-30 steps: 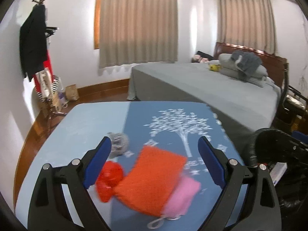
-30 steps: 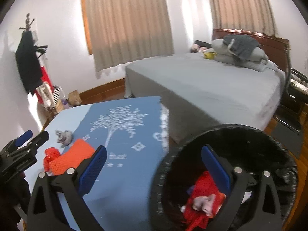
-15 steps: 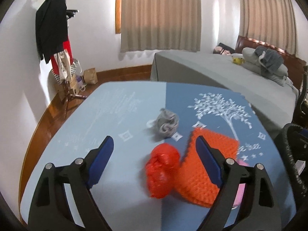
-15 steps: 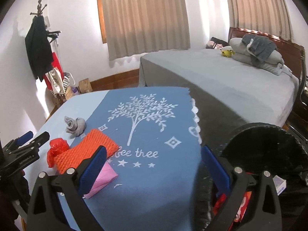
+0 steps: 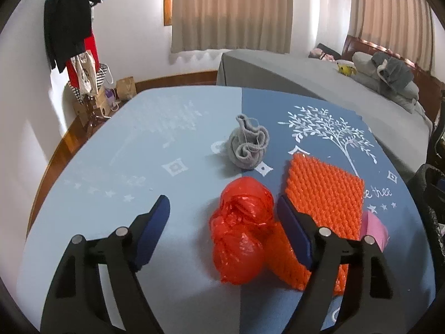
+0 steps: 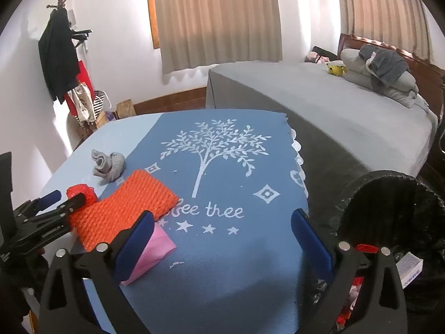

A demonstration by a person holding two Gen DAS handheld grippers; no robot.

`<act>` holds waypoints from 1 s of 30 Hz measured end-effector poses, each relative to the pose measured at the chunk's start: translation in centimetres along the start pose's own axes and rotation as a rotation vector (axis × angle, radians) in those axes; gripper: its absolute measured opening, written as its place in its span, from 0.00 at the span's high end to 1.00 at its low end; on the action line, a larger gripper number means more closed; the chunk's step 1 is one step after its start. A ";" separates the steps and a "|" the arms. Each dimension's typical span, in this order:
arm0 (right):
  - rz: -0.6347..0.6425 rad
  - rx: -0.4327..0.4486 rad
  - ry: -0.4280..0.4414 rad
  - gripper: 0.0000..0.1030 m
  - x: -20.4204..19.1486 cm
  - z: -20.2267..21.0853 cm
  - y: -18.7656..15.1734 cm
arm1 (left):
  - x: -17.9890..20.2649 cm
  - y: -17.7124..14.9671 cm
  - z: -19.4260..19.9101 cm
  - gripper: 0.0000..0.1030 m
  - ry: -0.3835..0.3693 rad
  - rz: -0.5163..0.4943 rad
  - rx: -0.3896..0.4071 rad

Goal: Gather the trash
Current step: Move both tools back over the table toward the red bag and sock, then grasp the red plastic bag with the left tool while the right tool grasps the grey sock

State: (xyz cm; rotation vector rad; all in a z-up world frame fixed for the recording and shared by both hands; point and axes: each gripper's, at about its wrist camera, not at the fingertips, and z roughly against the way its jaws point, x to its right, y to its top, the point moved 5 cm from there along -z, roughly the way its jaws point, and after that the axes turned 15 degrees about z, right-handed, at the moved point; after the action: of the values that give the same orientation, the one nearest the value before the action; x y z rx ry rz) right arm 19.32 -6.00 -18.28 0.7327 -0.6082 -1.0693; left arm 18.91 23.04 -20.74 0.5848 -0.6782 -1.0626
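Red plastic bag (image 5: 240,233), judged light and crumply, lies between the spread, empty left gripper (image 5: 222,217) fingers; grasp its bunched middle.

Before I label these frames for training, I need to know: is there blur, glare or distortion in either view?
Left wrist view: sharp; the red bag carries small glints, and fisheye bends the table edge. Right wrist view: also sharp; bright patches wash out the wall by the curtains, the bin interior is dark, and corners are vignetted black.
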 end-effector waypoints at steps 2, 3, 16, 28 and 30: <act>0.003 -0.002 0.002 0.06 -0.1 -0.1 -0.1 | 0.2 -0.2 -0.6 0.30 0.001 -0.007 -0.028; 0.003 -0.003 0.003 0.06 -0.2 -0.2 -0.1 | 0.3 -0.3 -0.7 0.33 0.003 -0.010 -0.037; 0.009 -0.002 0.021 0.06 -0.9 -0.5 0.3 | 0.5 0.5 0.4 0.63 -0.058 0.035 -0.022; 0.047 0.033 0.094 0.06 -4.9 -3.4 4.9 | -2.1 4.0 1.3 0.63 -0.016 0.056 0.055; 0.051 0.036 0.109 0.06 -5.8 -4.1 5.7 | -2.7 4.5 1.1 0.63 -0.006 0.059 0.062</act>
State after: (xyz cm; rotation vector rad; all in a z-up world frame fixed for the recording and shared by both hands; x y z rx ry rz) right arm 23.48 2.06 -16.90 0.7976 -0.5512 -0.9672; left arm 19.88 27.10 -17.38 0.6120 -0.7318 -0.9915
